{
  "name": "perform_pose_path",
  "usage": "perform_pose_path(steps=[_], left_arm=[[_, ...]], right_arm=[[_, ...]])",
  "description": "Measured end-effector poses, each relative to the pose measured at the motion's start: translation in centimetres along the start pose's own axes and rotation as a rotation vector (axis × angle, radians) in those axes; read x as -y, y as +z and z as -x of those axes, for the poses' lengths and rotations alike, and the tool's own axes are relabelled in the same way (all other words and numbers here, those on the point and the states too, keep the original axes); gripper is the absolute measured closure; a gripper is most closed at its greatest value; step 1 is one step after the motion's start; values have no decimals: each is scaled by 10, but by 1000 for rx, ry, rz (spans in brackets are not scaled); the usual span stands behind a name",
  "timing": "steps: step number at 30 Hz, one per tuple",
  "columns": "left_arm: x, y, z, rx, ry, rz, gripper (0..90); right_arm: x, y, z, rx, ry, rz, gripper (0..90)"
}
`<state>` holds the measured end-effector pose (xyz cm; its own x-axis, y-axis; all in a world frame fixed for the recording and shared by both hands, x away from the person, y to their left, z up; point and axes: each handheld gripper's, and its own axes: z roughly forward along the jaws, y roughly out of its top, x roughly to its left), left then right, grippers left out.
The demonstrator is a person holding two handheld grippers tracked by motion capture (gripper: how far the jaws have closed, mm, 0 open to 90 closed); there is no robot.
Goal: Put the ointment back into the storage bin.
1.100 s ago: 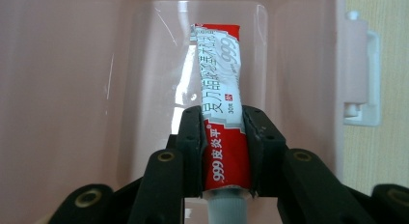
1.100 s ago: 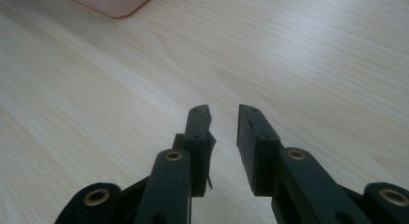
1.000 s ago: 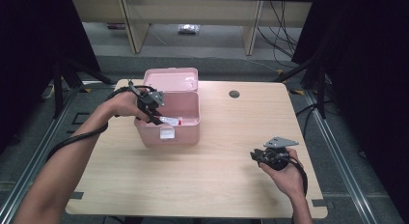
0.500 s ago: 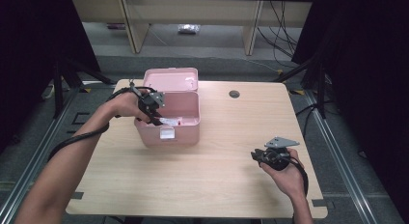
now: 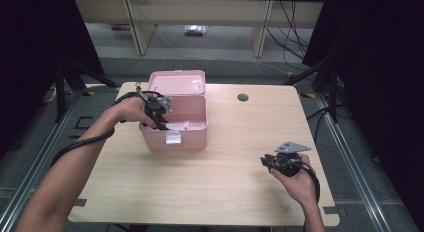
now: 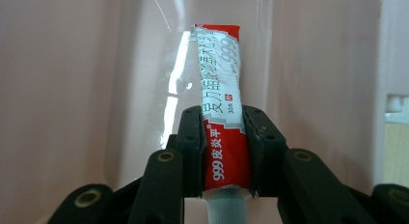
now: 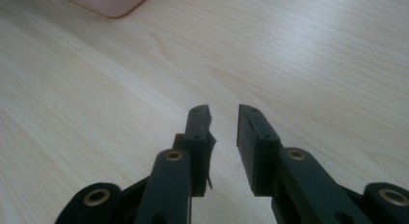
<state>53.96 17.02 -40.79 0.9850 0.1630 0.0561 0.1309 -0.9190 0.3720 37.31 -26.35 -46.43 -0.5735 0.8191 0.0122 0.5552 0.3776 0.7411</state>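
Note:
A red and white ointment tube [image 6: 222,98] with "999" print is clamped between the jaws of my left gripper [image 6: 223,115], its far end reaching down toward the pink floor of the box. In the high view that gripper [image 5: 161,123] dips over the left rim of an open pink storage box [image 5: 187,137], whose lid [image 5: 176,82] stands up behind. My right gripper [image 5: 265,161] rests low over the table at the front right. Its jaws [image 7: 224,113] are slightly apart with nothing between them.
The light wood table [image 5: 220,192] has a round cable hole [image 5: 243,97] at the back right. A corner of the pink box [image 7: 111,4] lies far ahead of the right gripper. Shelving legs and cables stand on the floor beyond the table.
The left gripper has sunk slightly deeper into the box with the tube. The right hand has hardly moved.

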Motion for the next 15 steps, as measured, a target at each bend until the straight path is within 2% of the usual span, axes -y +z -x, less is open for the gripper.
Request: perform_pose_path(steps=[2,3,4,6,7,9,10,11,13,14,15], left_arm=[[-1,1,0,1,-3,1,704],[-1,-1,-2,1,27,-25,704],[-2,-1,-2,0,24,-25,704],[-2,1,1,2,-12,7,704],[-3,1,0,3,-6,3,704],[-4,1,1,6,-9,8,704],[-4,1,1,5,-7,9,704],[-4,1,1,5,-7,8,704],[-4,1,0,6,-8,3,704],[-4,1,1,5,-10,4,704],[-3,2,1,7,-12,3,704]], right_arm=[[0,0,0,-8,4,-2,752],[0,0,0,-7,4,-2,753],[0,0,0,-7,5,-2,752],[0,0,0,1,2,1,752],[0,0,2,4,-18,8,753],[0,0,2,1,-17,5,753],[1,0,1,4,-12,5,752],[1,1,-1,-10,26,6,752],[1,0,0,-14,18,1,753],[1,-1,-1,-11,37,-10,752],[1,0,0,-5,18,-3,752]])
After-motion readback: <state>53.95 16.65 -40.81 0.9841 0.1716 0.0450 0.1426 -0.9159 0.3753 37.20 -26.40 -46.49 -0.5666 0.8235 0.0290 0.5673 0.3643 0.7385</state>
